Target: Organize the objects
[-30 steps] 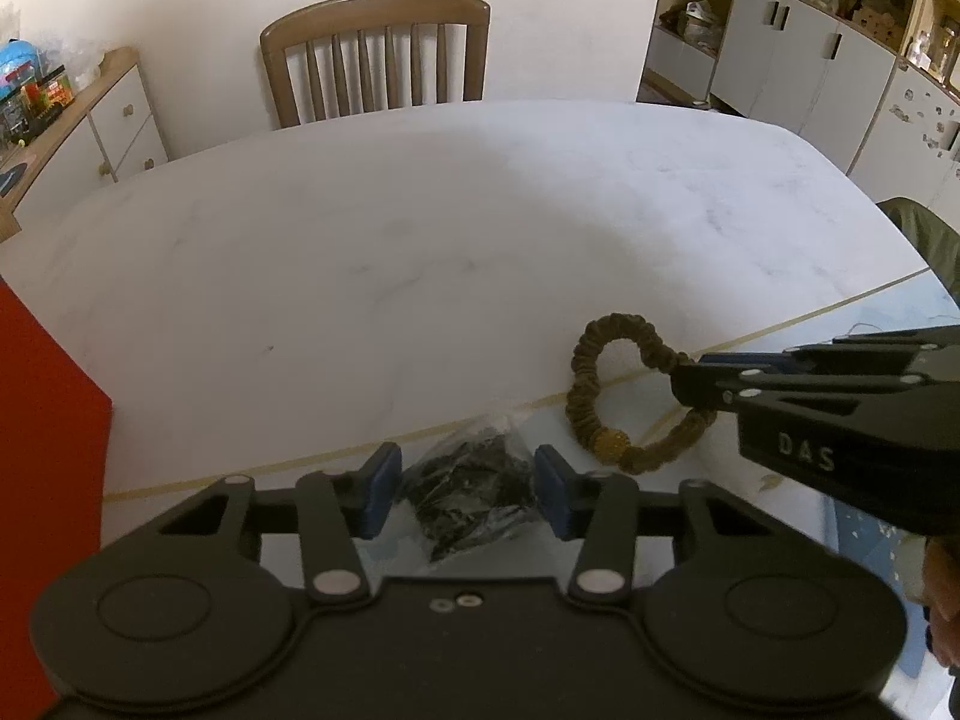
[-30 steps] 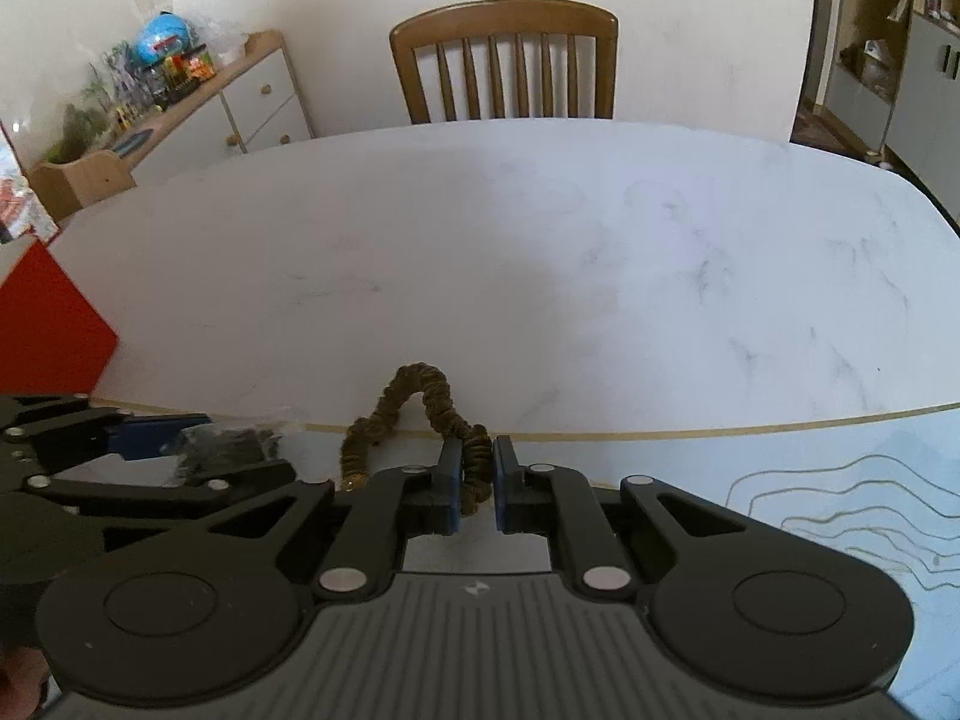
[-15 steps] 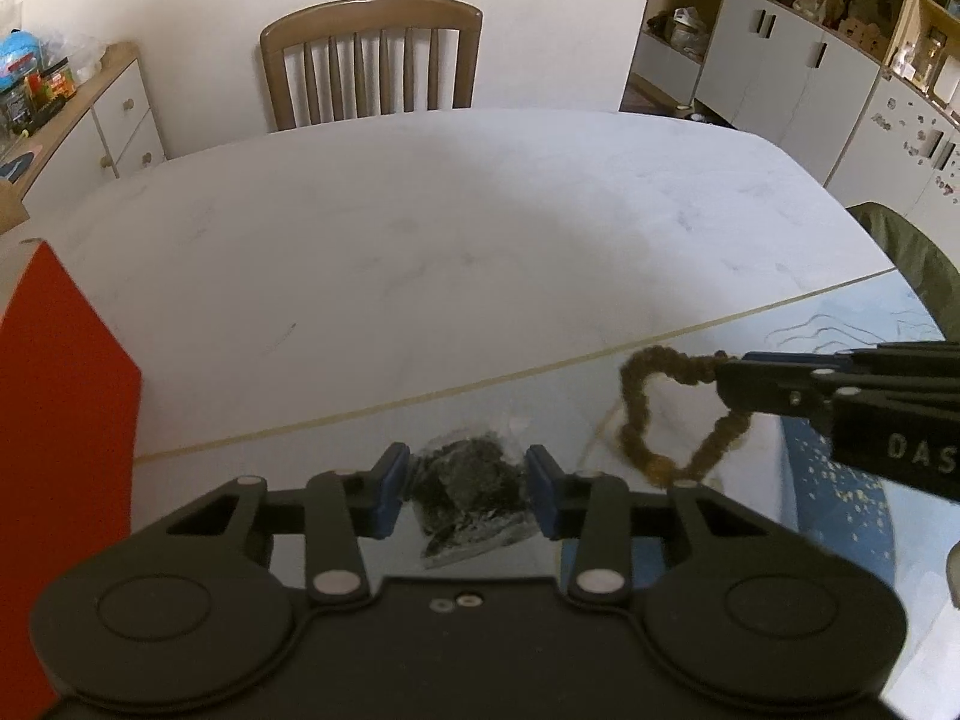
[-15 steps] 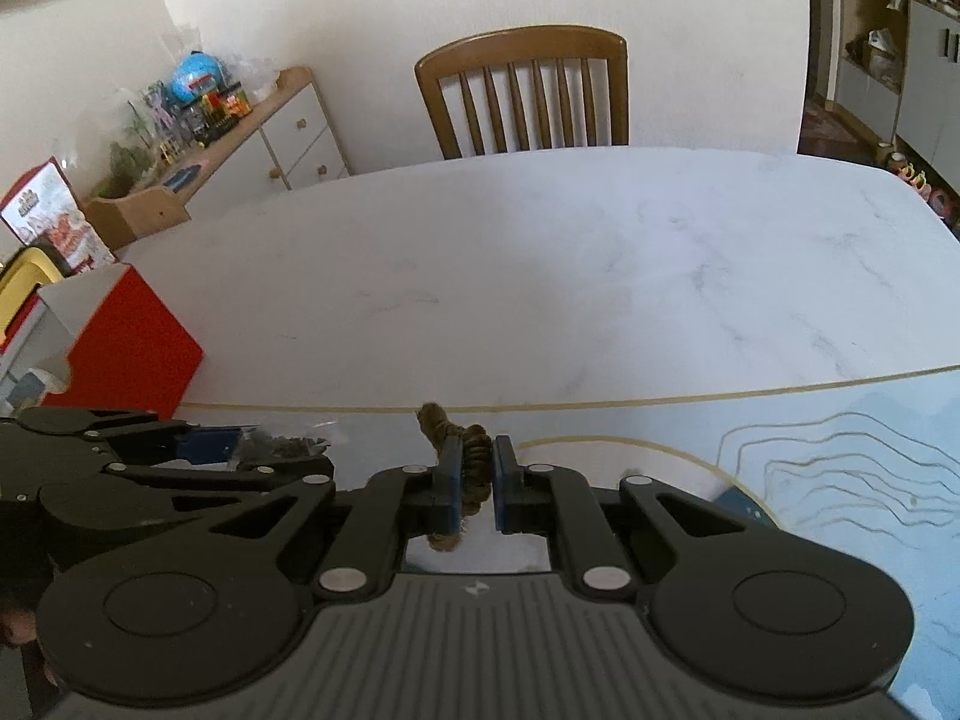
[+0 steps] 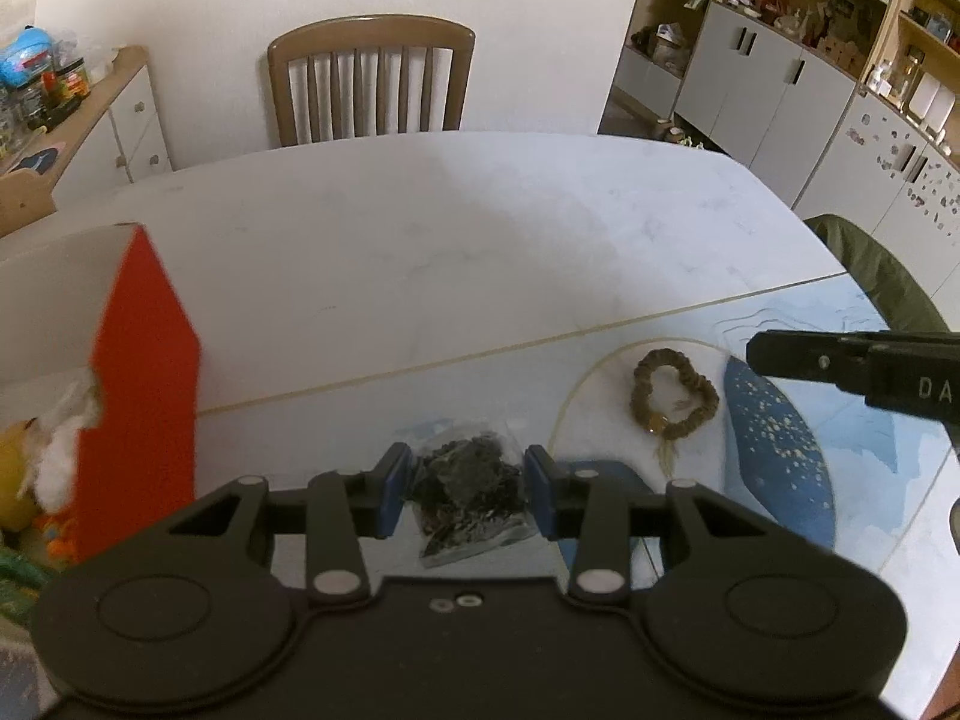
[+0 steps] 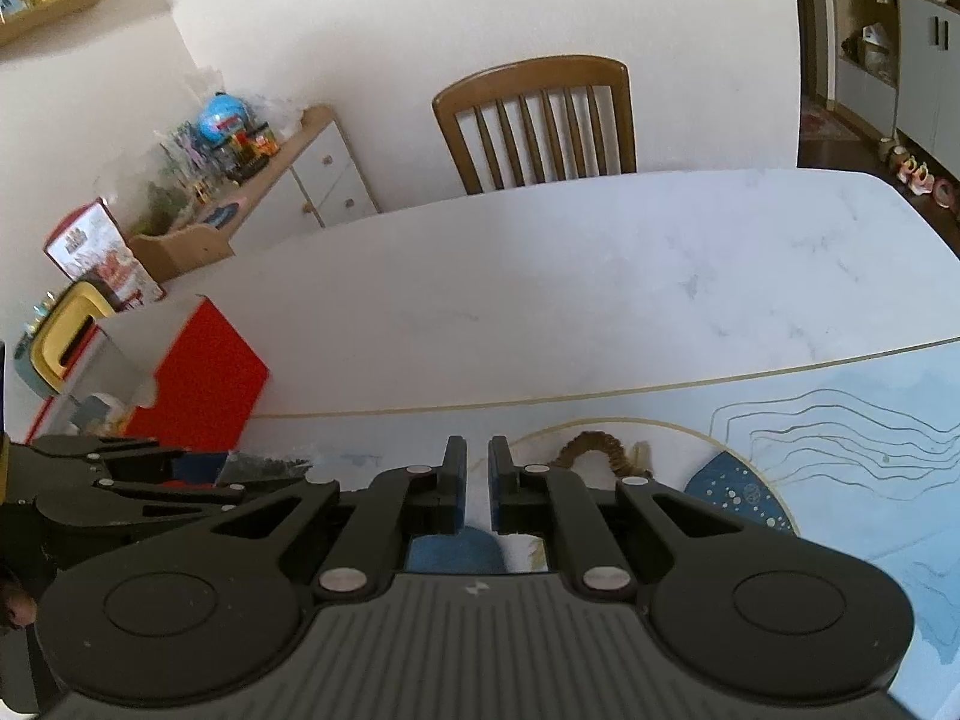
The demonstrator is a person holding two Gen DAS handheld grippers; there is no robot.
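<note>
Lying apart: 1 bracelet (image 5: 673,401), 1 bag (image 5: 469,489).

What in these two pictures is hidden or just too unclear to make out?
- Bracelet, right wrist view: its near half is hidden behind the right gripper.
- Clear bag of dark bits, left wrist view: the contents are too small to identify, and its near end is hidden by the left gripper.
- Red box, left wrist view: cut off by the left edge and blurred; the white stuffing inside cannot be identified.
- Right gripper, left wrist view: only a side-on sliver enters.
</note>
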